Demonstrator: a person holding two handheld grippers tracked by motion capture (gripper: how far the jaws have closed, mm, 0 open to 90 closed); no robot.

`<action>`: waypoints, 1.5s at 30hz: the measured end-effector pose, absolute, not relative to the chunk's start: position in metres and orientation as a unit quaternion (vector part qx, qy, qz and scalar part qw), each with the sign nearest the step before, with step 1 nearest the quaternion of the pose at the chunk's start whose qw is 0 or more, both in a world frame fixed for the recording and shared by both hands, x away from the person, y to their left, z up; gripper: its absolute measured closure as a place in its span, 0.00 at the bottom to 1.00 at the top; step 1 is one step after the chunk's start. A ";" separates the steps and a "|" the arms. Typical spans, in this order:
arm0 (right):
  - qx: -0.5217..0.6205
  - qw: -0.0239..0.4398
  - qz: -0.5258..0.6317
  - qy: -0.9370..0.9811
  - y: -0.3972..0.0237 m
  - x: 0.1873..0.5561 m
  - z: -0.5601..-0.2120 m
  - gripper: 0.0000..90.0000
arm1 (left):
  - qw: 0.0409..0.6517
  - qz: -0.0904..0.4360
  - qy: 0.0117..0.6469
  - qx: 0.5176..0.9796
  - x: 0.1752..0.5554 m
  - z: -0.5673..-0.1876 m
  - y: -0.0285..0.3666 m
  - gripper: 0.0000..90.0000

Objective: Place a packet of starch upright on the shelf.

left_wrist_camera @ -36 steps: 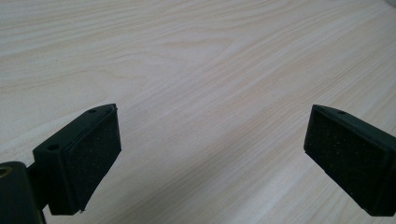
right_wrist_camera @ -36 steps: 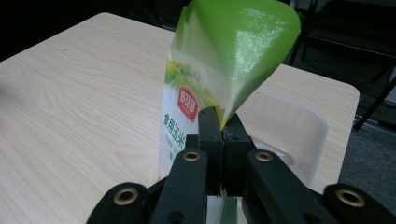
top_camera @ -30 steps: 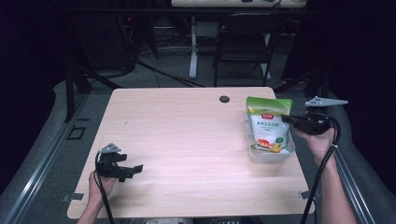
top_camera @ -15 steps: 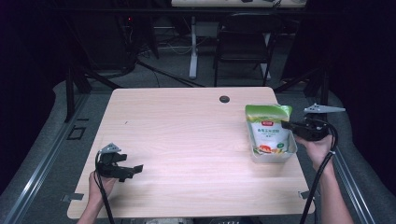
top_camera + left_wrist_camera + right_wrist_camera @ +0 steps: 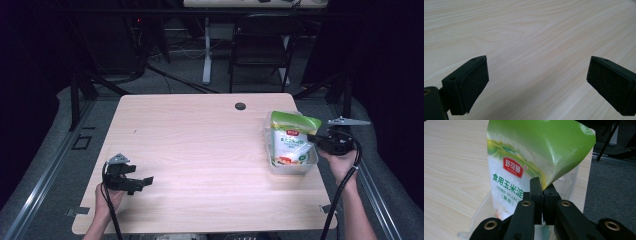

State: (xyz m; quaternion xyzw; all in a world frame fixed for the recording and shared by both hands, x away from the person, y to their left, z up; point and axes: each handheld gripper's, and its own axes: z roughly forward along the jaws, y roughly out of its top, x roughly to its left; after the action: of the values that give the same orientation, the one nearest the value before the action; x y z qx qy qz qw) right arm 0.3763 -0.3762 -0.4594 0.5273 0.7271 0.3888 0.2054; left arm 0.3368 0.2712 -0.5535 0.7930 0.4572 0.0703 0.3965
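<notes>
Tool in my right hand (image 5: 314,141), at the frame's right, is clamped on the edge of the green-and-white corn starch pouch (image 5: 291,140), which stands in the clear plastic tray (image 5: 294,167) on the worktop (image 5: 200,145). Placing looks nearly finished; next I judge I must release. My left tool (image 5: 145,181), lower left, gapes empty.

The corn starch pouch (image 5: 524,167) carries green Chinese print reading 食用玉米淀, cut off by the gripper, above "CORN STARC" and (粟粉). Its red badge holds white characters too small to read.

A pale wooden table (image 5: 200,140) carries a clear plastic container (image 5: 292,167) near its right edge.
</notes>
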 end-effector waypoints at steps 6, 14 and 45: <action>0.536 0.208 0.382 0.724 -0.377 0.378 -0.460 0.96 | 0.397 0.069 0.456 0.794 0.337 -0.554 0.271 0.04; 0.541 0.221 0.374 0.720 -0.379 0.374 -0.451 0.84 | 0.397 0.070 0.458 0.792 0.338 -0.554 0.271 0.04; 0.449 0.192 0.353 0.798 -0.326 0.298 -0.408 0.17 | 0.395 0.070 0.453 0.796 0.336 -0.552 0.270 0.04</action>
State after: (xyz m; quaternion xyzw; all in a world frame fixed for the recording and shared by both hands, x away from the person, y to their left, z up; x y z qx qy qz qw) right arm 0.2978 -0.3258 -0.4078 0.4486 0.7982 0.3531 0.1921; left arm 0.3363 0.2701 -0.5525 0.7960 0.4528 0.0703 0.3954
